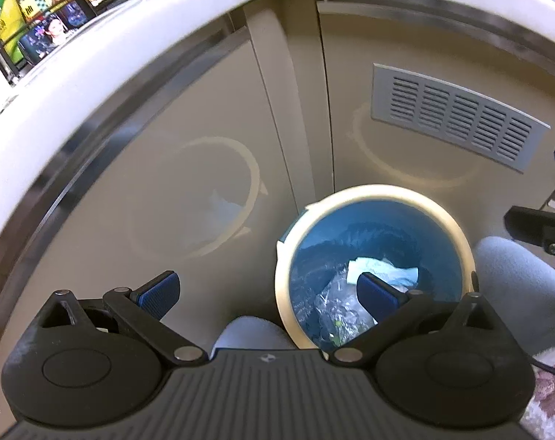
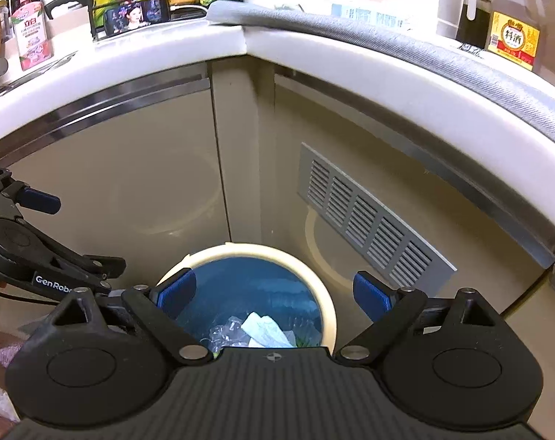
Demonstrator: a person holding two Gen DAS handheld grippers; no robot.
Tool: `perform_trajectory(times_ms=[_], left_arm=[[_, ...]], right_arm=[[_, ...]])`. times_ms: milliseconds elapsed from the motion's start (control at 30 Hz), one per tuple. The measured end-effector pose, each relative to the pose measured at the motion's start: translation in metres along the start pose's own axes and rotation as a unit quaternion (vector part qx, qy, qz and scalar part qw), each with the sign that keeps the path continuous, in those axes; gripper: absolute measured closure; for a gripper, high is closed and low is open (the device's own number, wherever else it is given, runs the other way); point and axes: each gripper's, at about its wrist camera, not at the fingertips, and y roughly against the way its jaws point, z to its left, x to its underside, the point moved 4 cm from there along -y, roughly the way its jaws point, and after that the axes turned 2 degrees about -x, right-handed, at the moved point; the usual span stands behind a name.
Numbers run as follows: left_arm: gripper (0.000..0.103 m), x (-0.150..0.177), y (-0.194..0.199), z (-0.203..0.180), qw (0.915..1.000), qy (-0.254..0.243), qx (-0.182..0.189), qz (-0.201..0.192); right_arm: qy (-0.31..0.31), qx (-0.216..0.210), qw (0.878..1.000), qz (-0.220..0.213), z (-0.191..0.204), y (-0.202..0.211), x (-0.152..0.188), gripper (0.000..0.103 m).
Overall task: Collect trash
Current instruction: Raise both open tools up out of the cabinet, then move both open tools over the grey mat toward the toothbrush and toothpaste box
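So both tongs hang over the trash bin [image 2: 329, 315] tucked in the corner where the two cabinet runs meet, under the white counter [image 2: 189, 51]. The left tongs [image 1: 268, 291] are spread wide apart with nothing between the pads, and the right tongs [image 2: 275, 289] are the same, wide and empty. The trash itself sits down in the bin's blue liner [image 1: 350, 227]: one white crumpled tissue [image 2: 264, 332] and what looks like one piece of clear crinkly plastic [image 1: 336, 300] next to it.

What could go sideways, imo:
- If the plan is lifting the liner out, the tongs could pinch only a thin fold of it, and it slips or tears once the weight comes on.
- The bin sits tight against the cabinet doors, so tongs spread this wide could clip the cream rim and tip or shove the bin.
- The two tongs are near each other over one small opening, so they could knock together going in.
- The clear plastic is hard to see against the liner, easy to miss.

Count: one bin, one liner, one tissue, one plastic piece as far as I can tell, one grey vent grille [image 2: 372, 216] on the right-hand door, two tongs. Up on the counter one phone [image 2: 138, 14] is playing a video, and bottles are too many and too cropped to count properly.
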Motion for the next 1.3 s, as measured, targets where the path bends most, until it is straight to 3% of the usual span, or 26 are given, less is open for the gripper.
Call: perform_trajectory(times_ms=[167,300,433,600,833,1000,1300], left_arm=[[0.000,-0.019,0.018,0.011,0.9992,0.032,0.010,-0.024],[0.000,-0.049,0.039,0.022,0.9949,0.076,0.025,-0.061],[0.000,-0.081,0.061,0.026,0.9897,0.089,0.027,-0.108],[0.000,-0.107,0.076,0.028,0.9851,0.102,0.025,-0.136],[0.000,-0.114,0.082,0.048,0.9803,0.141,0.010,-0.138],[0.000,-0.103,0.076,0.065,0.9803,0.158,0.009,-0.119],[0.000,-0.086,0.070,0.083,0.9804,0.170,0.015,-0.098]], right_arm=[[-0.025,-0.008,0.999,-0.032,-0.013,0.021,-0.016,0.009],[-0.059,-0.028,0.993,-0.098,-0.031,0.053,-0.044,0.009],[-0.063,-0.013,0.985,-0.161,-0.051,0.077,-0.077,0.005],[-0.055,0.012,0.980,-0.188,-0.077,0.072,-0.124,0.004],[-0.122,-0.002,0.980,-0.155,-0.113,0.012,-0.212,0.003],[-0.176,0.034,0.974,-0.138,-0.132,-0.049,-0.272,0.002],[-0.208,0.088,0.969,-0.098,-0.138,-0.160,-0.321,0.000]])
